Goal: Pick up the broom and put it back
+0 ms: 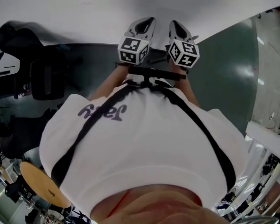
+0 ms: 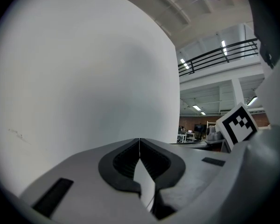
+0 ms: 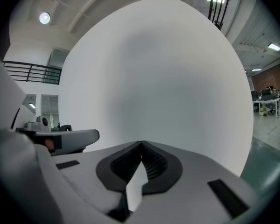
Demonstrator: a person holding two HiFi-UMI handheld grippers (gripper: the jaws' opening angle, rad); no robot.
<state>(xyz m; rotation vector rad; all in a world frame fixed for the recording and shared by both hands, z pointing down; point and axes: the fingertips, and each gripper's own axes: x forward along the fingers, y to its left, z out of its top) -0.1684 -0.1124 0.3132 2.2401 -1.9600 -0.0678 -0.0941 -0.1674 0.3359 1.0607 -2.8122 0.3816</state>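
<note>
No broom shows in any view. In the head view both grippers are held side by side in front of the person's white shirt (image 1: 144,139), pointing at a white wall (image 1: 84,8). My left gripper (image 1: 150,20) is shut with nothing in it; in the left gripper view its fingertips (image 2: 139,143) meet in a thin line against the wall. My right gripper (image 1: 174,23) is shut and empty too, its jaws (image 3: 141,144) closed tip to tip. Each gripper view catches the other gripper at its edge: the right one's marker cube (image 2: 237,125) and the left one's body (image 3: 67,139).
The white wall (image 3: 154,69) stands close ahead and fills both gripper views. Dark green floor (image 1: 224,73) runs to the right. A black chair (image 1: 46,78) stands at the left, a round wooden stool (image 1: 42,183) at the lower left, and a white rack (image 1: 266,143) at the right.
</note>
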